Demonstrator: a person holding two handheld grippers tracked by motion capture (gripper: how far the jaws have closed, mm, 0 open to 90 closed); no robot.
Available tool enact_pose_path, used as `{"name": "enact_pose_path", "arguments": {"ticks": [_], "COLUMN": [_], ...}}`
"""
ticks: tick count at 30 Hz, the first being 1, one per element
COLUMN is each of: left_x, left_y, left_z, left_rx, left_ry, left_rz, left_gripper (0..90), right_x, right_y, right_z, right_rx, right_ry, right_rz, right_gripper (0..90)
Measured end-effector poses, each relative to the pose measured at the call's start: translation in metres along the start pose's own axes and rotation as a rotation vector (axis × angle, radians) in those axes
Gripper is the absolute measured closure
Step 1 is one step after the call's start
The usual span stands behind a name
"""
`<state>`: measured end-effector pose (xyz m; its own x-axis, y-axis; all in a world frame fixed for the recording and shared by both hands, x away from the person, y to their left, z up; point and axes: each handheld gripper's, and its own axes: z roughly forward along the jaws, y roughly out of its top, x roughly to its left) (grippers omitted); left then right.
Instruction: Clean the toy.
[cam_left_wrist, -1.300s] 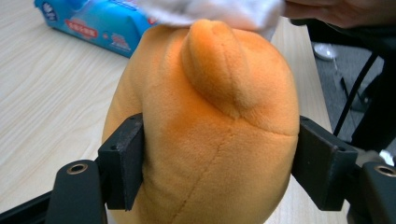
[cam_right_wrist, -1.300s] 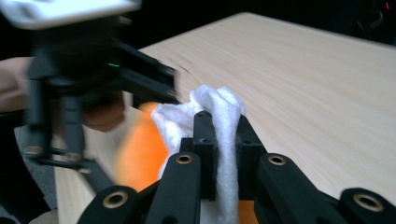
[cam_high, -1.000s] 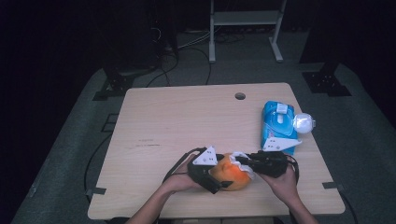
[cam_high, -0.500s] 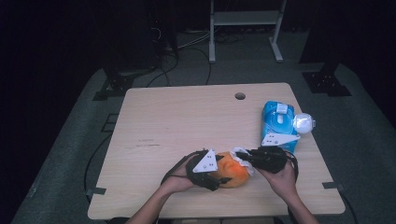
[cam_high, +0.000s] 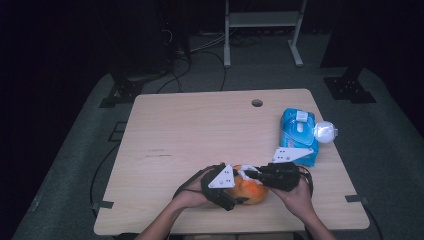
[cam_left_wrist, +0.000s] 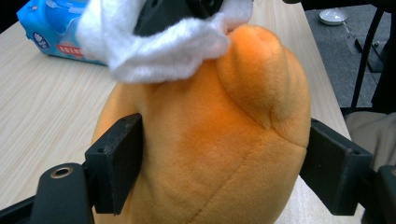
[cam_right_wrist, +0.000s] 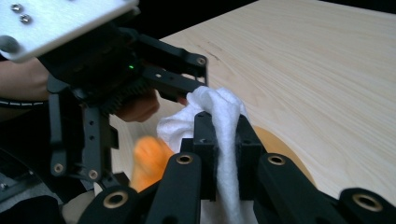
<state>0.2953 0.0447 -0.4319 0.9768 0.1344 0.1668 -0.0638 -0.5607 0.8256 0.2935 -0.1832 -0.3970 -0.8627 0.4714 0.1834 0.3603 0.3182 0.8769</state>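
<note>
- The orange plush toy lies on the tabletop near the edge closest to me, between my two hands; I give every other place from it.
- My left gripper sits against the toy's left side in the high view, with its grey three-cornered plate on top.
- In the left gripper view the toy bulges between my two black jaws: they stand wide, one on each flank, and have just been opening a little. The left pad lies against the plush; on the right I cannot tell whether the pad presses or only stands beside it.
- My right gripper reaches in from the toy's right side, its tips over the toy's top.
- In the right gripper view those jaws are pressed nearly together on a fold of white fluffy cloth, which runs up between the pads and bunches above them.
- The same white cloth drapes over the toy's upper end in the left gripper view, with my right gripper's dark tips buried in it.
- A blue wipes pack lies on the tabletop beyond and to the right of the toy, well apart from it.
- A white round object sits just beside that pack, on the side away from the toy.
- A small round hole marks the tabletop far beyond the toy, near the far edge.
</note>
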Motion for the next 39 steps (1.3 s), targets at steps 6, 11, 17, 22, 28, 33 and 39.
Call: {"name": "enact_pose_path", "arguments": {"ticks": [6, 11, 17, 22, 28, 33, 39], "left_x": [0.005, 0.02, 0.03, 0.039, 0.045, 0.039, 0.044], "left_y": [-0.001, -0.011, -0.018, -0.024, -0.029, -0.023, -0.027], "left_z": [-0.003, -0.011, -0.016, -0.021, -0.022, -0.016, -0.018], "left_rx": [-0.002, -0.045, -0.063, -0.084, -0.109, -0.094, -0.109], "left_ry": [-0.003, -0.011, -0.014, -0.004, -0.006, 0.0, -0.006], "left_rz": [-0.02, -0.134, -0.202, -0.281, -0.353, -0.323, -0.361], "left_gripper": [27.1, 28.8, 29.2, 29.1, 28.7, 27.8, 27.7], "right_x": [-0.019, -0.038, -0.044, -0.048, -0.044, -0.03, -0.041], "right_y": [-0.006, -0.018, -0.022, -0.025, -0.023, -0.012, -0.02], "right_z": [-0.009, -0.019, -0.027, -0.029, -0.027, -0.019, -0.02], "right_rx": [0.009, -0.008, -0.02, -0.03, -0.054, -0.064, -0.046], "right_ry": [-0.078, -0.088, -0.108, -0.117, -0.124, -0.116, -0.158], "right_rz": [0.04, 0.125, 0.148, 0.165, 0.149, 0.084, 0.122], "right_gripper": [82.3, 82.3, 82.1, 82.0, 82.1, 82.2, 82.0]}}
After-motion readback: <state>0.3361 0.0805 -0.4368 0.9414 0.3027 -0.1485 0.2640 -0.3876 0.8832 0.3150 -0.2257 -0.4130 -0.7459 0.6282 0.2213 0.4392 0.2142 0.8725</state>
